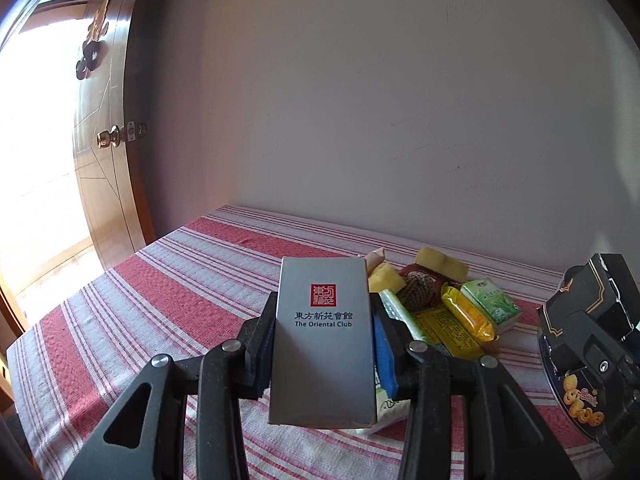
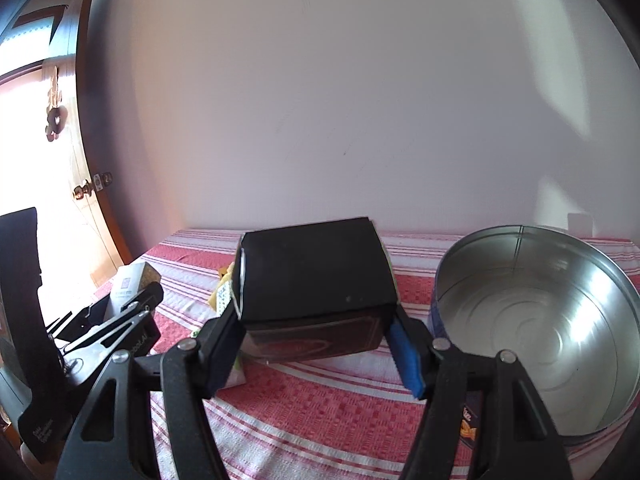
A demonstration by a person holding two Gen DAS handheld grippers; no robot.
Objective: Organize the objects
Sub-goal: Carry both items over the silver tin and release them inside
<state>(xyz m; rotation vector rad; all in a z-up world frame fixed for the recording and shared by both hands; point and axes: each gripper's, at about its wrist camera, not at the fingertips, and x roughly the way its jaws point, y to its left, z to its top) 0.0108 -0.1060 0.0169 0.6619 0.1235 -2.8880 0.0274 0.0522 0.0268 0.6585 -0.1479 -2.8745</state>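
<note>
Beside the right gripper (image 2: 316, 344), clamped on a black box (image 2: 316, 280), the round tin (image 2: 536, 320) waits; lower gently, while the left gripper (image 1: 322, 344) pinches the grey box (image 1: 322, 340).

Strong daylight pours in through the doorway (image 1: 36, 152) at nine o'clock in both views. It is so bright there that everything turns white and nothing can be made out. The wall (image 1: 380, 100) is softly lit and looks a bit pink and hazy. A pale patch of light sits on it at two o'clock in the right view. The tin (image 2: 532, 316) shines with bright streaks inside. Both pictures are round and bent, with dark corners. The door (image 1: 108, 128) curves like a bow. Close things look sharp.
</note>
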